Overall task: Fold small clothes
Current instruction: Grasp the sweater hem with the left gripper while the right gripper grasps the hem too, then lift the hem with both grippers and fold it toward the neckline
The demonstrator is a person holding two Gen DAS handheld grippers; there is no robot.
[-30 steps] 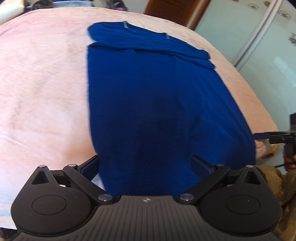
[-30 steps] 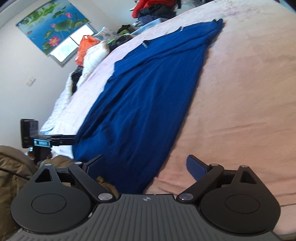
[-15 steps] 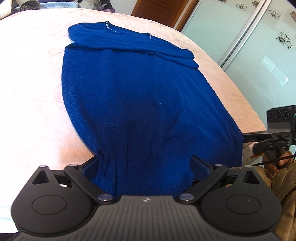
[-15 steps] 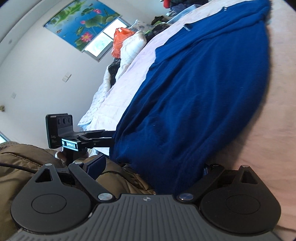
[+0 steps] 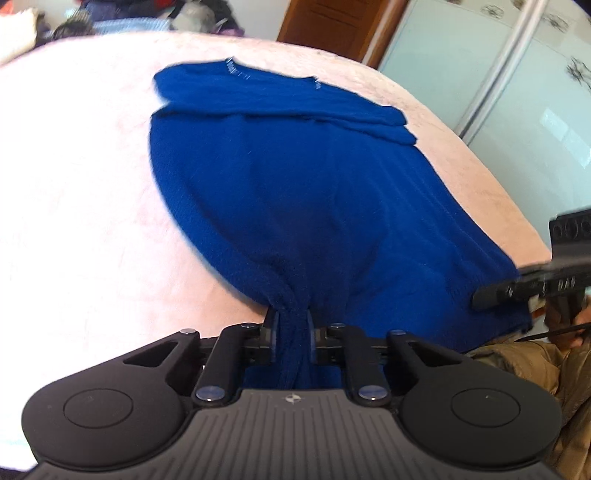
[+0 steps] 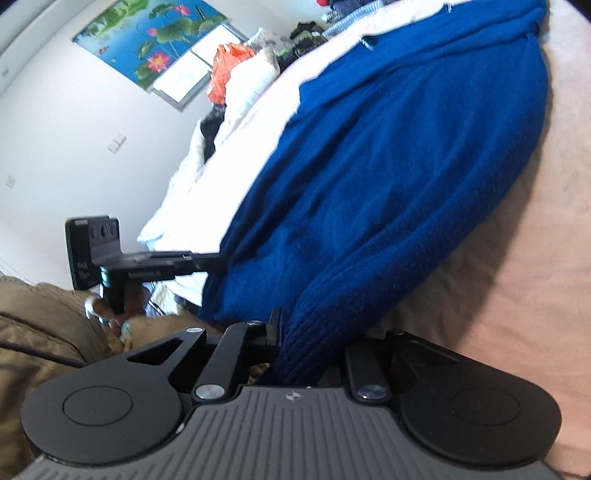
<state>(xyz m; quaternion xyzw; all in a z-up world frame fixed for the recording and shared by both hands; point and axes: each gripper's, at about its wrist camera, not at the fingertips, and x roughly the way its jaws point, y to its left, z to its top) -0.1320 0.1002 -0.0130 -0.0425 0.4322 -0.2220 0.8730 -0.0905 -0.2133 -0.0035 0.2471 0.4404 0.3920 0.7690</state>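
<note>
A dark blue knit sweater (image 5: 314,192) lies spread on a pink bed (image 5: 81,206), sleeves folded across its far end. My left gripper (image 5: 291,332) is shut on the near hem's left corner, with the fabric bunched between the jaws. My right gripper (image 6: 295,343) is shut on the hem's other corner, whose ribbed edge (image 6: 314,332) hangs over the right finger. The sweater also fills the right wrist view (image 6: 406,166). The right gripper shows at the right edge of the left wrist view (image 5: 532,284), and the left gripper shows at the left of the right wrist view (image 6: 207,264).
Glass wardrobe doors (image 5: 517,85) and a wooden door (image 5: 332,26) stand beyond the bed. Piled clothes and bedding (image 6: 251,74) lie at the bed's far side under a lotus picture (image 6: 147,40). My tan jacket (image 6: 40,332) is close below.
Both grippers have closed from open onto the sweater's near hem corners. The hem is now gathered and lifted slightly, and the cloth near me has bunched up.
</note>
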